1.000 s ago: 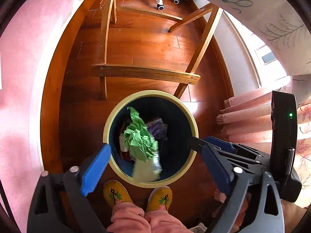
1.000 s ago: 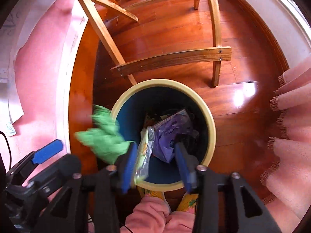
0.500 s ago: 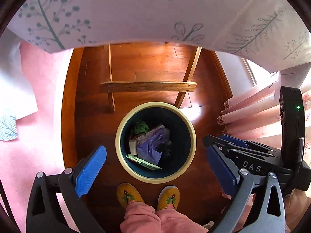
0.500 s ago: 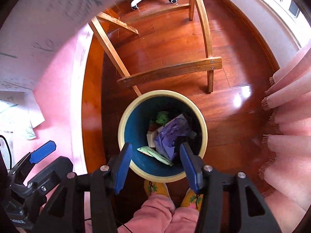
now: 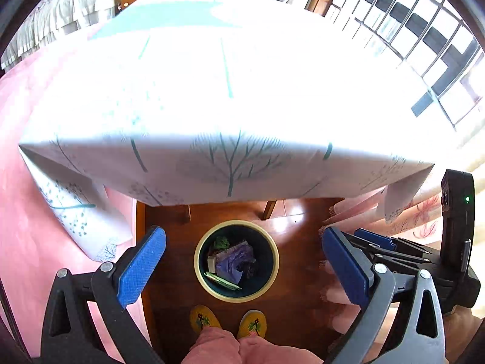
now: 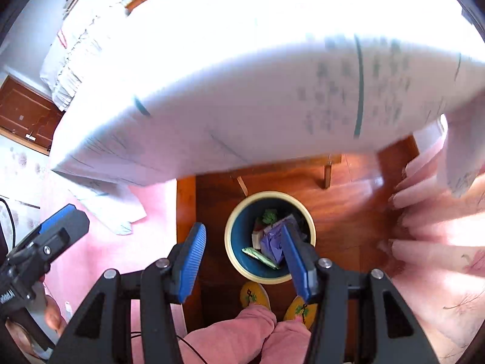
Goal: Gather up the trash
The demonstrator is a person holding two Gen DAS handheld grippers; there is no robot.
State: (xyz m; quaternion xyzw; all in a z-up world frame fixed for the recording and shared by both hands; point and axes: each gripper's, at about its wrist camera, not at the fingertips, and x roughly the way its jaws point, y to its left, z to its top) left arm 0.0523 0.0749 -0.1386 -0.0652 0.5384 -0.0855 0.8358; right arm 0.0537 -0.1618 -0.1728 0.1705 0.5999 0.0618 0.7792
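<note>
Looking down past my left hand-held gripper (image 5: 242, 265), its blue-padded jaws spread wide and gripping nothing, I see the round cream-rimmed, dark blue waste bin (image 5: 200, 270) on the glossy wooden floor (image 5: 303, 291) in front of the person's yellow slippers (image 5: 205, 318). Inside it lie the trash pieces: a crumpled purple plastic wrapper (image 5: 233, 261), a green crumpled scrap (image 5: 222, 242) and a flat green packet (image 5: 222, 281). My right hand-held gripper (image 6: 242, 253) is likewise released and empty, above the bin near the white tree-patterned cloth over the counter (image 6: 242, 106).

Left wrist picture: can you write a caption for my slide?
Open left gripper above the trash-filled bin.
</note>
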